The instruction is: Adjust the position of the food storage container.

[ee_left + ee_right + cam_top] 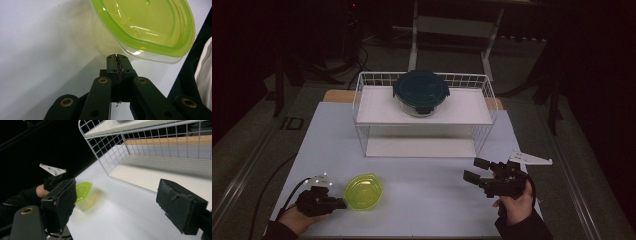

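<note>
Resting low at the near left edge of the table (422, 200), the left gripper (338, 202) has its jaws pressed together right at the rim of the yellow-green container (363, 191); in the left gripper view the tips meet just under the lip, though whether they actually pinch the rim or merely touch it I cannot tell, and the tub looks tilted as if levered from that edge. Near right, the right gripper (472, 170) hovers with jaws spread wide and empty, angled toward the tub, probably ready to help steady it. Farther back stands a white wire rack (362, 100) with two shelves; a round glass container with a dark teal lid (421, 91) sits on its upper shelf, the lower one bare, likely where the tub belongs
</note>
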Motion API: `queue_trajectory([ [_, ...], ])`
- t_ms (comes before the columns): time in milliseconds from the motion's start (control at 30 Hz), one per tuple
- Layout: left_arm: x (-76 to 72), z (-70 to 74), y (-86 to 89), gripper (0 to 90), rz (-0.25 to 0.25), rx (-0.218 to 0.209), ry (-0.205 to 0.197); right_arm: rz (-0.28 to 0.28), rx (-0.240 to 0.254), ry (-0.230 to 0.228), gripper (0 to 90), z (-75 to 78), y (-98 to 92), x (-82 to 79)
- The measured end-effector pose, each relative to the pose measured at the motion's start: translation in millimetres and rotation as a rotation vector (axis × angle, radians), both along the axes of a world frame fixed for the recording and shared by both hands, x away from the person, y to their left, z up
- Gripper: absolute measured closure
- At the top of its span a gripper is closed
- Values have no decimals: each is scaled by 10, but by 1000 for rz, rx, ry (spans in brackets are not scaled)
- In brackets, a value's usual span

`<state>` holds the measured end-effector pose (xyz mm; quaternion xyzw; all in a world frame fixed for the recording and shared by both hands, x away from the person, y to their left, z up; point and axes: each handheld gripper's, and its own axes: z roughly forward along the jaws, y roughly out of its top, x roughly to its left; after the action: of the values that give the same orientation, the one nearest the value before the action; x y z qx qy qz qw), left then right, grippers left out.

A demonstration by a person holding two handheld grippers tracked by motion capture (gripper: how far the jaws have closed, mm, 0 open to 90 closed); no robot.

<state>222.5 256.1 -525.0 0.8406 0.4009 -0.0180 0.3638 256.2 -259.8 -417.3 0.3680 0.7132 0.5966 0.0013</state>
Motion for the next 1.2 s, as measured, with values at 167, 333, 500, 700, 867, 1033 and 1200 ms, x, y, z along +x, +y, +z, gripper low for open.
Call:
queue_trajectory([
  [167,89,-9,-133,882,-7,-6,7,-14,-8,1,162,-46,-22,-6],
  [333,187,-32,-266,882,-35,-2,4,-25,-25,4,163,-108,-21,-10],
  [500,273,-34,-389,883,-41,-2,-1,-33,-35,0,162,-152,-25,-7],
  [700,328,2,-472,882,-21,-18,-41,-35,-29,13,162,-194,-36,1],
  [867,346,-13,-444,882,12,-26,-40,-35,-30,10,163,-192,-36,-8],
  [1033,370,-44,-500,882,11,-27,-29,-35,-32,13,162,-194,-37,-5],
  [1200,412,-62,-609,882,1,-35,-18,-37,-33,10,163,-197,-33,-9],
])
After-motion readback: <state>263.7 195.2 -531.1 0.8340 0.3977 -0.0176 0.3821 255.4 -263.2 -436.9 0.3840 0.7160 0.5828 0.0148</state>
